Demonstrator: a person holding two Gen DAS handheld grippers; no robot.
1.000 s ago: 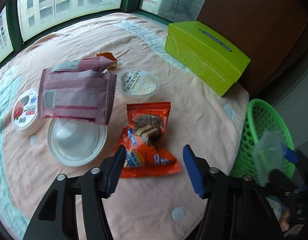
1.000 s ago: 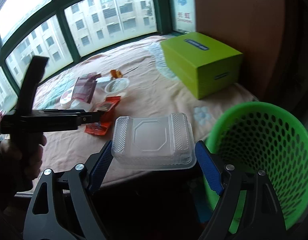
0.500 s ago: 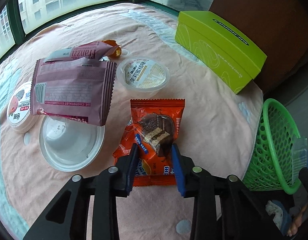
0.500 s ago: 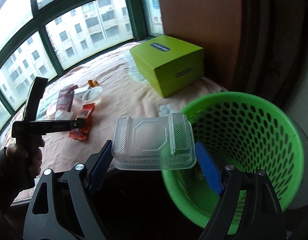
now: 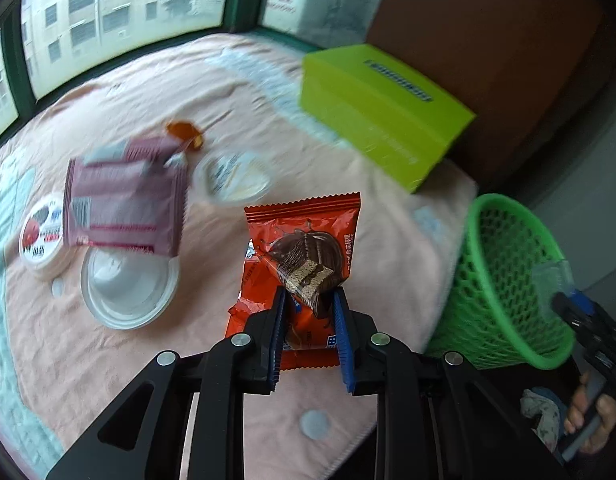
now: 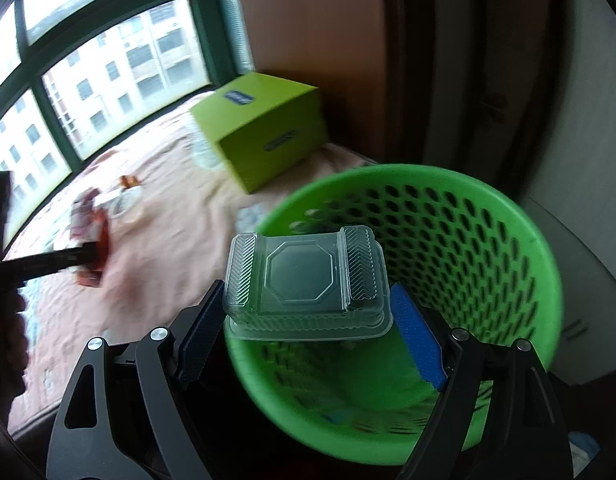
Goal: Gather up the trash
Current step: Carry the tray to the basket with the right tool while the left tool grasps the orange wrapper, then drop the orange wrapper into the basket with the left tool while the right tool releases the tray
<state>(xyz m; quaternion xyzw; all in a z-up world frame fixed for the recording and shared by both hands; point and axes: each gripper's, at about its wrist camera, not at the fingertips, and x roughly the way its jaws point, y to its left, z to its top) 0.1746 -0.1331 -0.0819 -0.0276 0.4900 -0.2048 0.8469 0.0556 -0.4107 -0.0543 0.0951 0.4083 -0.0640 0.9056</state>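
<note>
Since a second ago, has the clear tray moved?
Yes. The clear tray in the right gripper went from beside the green basket to above its opening.

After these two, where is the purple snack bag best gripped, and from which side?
Grip the purple foil snack bag at its crimped right edge, coming from the right with a tool: that edge overhangs the round white plastic lid, so a finger may slip underneath.

A lime-green box (image 5: 381,110) sits on the pink blanket (image 5: 120,360) by windows (image 6: 120,92)
</note>
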